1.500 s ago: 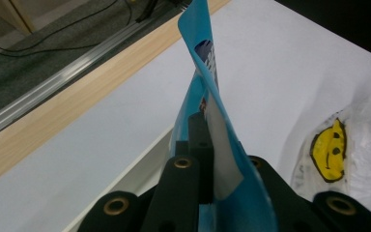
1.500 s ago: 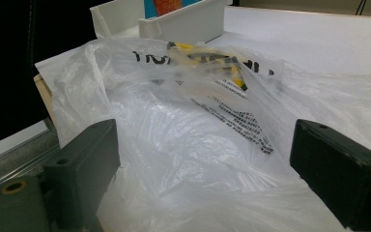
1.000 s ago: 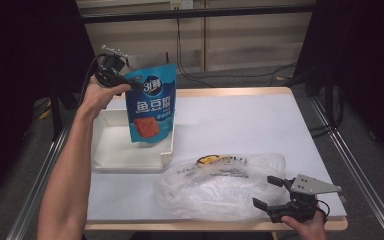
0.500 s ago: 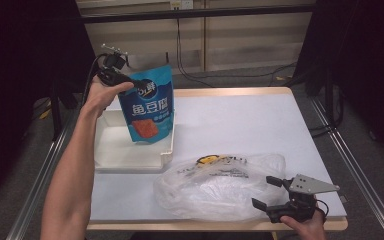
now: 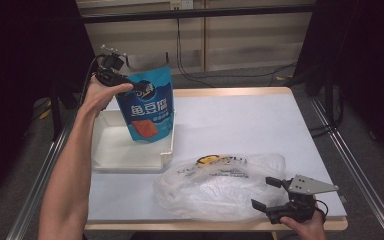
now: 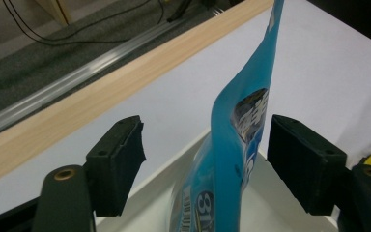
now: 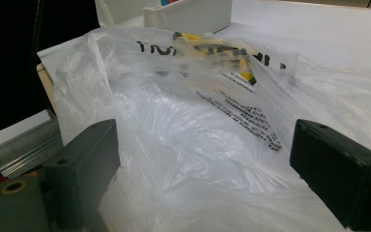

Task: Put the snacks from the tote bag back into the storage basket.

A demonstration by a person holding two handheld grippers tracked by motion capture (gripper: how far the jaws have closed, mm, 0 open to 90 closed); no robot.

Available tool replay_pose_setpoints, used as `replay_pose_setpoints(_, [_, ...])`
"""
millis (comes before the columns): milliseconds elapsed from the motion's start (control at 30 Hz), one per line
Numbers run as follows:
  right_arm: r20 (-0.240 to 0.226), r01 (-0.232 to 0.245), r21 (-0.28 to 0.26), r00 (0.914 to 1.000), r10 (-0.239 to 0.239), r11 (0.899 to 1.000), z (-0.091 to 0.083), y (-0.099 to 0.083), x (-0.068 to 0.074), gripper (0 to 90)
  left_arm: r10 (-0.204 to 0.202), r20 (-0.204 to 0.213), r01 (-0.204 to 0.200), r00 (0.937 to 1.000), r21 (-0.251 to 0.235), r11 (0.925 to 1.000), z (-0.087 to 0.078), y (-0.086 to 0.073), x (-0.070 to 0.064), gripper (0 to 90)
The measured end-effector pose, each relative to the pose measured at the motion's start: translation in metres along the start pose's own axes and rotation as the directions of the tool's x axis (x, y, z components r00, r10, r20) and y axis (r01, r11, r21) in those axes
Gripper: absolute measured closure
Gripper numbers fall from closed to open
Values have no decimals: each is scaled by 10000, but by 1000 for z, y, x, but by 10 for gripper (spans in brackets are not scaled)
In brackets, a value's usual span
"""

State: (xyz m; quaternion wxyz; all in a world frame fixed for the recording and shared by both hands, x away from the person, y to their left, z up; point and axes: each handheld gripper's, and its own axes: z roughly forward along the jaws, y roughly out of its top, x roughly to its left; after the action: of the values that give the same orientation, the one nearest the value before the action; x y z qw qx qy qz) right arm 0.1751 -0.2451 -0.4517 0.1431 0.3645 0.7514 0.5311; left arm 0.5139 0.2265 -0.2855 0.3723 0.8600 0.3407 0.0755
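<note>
Two tools are in my hands. My left tool (image 5: pixel 111 75) is up high, over the far left corner of the white tray (image 5: pixel 111 155). The blue snack bag (image 5: pixel 147 112) hangs between its jaws, above the tray. The jaws look wide open, and I cannot tell what holds the bag up; maybe my fingers. My right tool (image 5: pixel 270 194) is open too, right beside the clear plastic bag (image 5: pixel 215 185), which lies on the bench (image 5: pixel 240 120) in front of the tray.

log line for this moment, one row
left gripper: open, blue pouch between jaws over white tray | right gripper: open at plastic bag
</note>
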Motion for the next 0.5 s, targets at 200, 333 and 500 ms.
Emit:
replay_pose_setpoints(200, [-17,-26,25,10000,26,10000,0,0,0,99,-13,74,13,10000,46,10000,-3,-3,-2,204])
replay_pose_setpoints(333, [-28,-59,91,10000,59,9999,1,-1,-1,99,-160,-5,160,9999,-139,9998,-6,-5,-2,166])
replay_pose_setpoints(500, [-28,-144,50,9999,144,9999,2,-1,-4,99,-179,-63,176,9998,-392,9991,-15,-5,-4,134])
